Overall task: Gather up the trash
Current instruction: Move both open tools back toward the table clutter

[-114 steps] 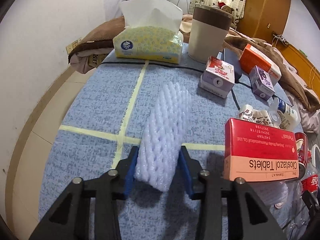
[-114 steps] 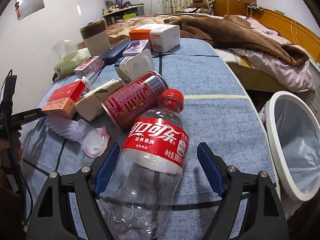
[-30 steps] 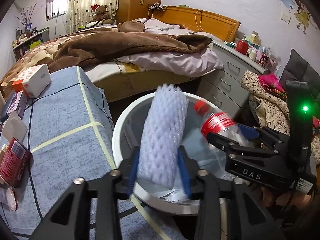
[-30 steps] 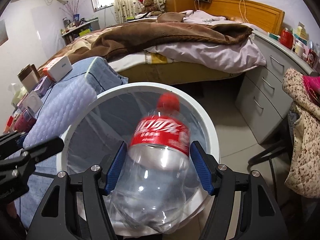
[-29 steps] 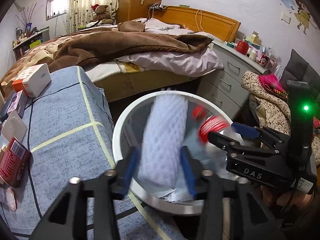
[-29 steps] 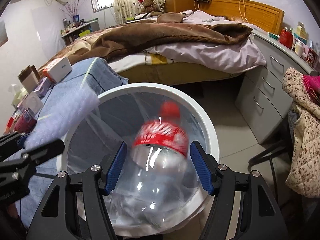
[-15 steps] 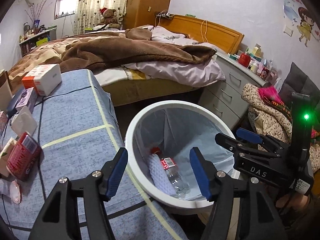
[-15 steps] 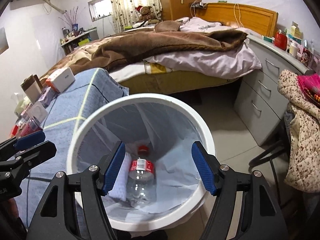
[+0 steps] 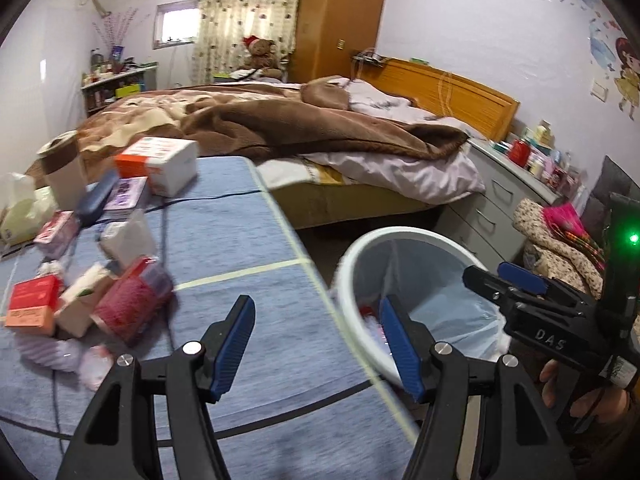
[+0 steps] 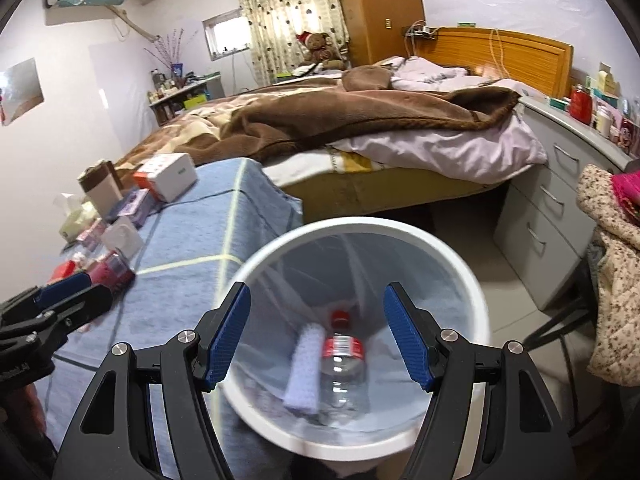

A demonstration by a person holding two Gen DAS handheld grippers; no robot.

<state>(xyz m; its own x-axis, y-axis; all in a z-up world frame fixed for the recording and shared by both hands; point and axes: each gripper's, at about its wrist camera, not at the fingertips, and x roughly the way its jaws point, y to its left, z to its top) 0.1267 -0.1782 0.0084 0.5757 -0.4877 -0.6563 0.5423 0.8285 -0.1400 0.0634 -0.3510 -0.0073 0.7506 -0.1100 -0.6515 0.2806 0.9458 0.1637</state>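
the left gripper [image 9: 318, 346] is hovering with its blue pads spread wide and nothing between them, straddling the right edge of the blue table [image 9: 256, 320] and the rim of the white trash bin [image 9: 404, 234]. the right gripper [image 10: 318, 338] is hanging directly over the bin's mouth, its jaws also standing wide apart and gripping nothing. down inside the lined bin, the clear plastic bottle [image 10: 344, 364] with the red cap and label is lying on the bottom, and the white foam net sleeve [image 10: 306, 368] is lying just beside it, on its left and touching it. more trash is sitting on the table's left part: a red can [image 9: 132, 304] on its side, an orange and red tablet box [image 9: 32, 306], a small carton [image 9: 86, 300] between them, and a crumpled clear cup [image 9: 64, 354] nearer the camera, all blurred. further back an orange and white box [image 9: 160, 164], a tissue pack [image 9: 22, 210] and a beige cup [image 9: 64, 170] are standing near the bed [image 9: 320, 136].
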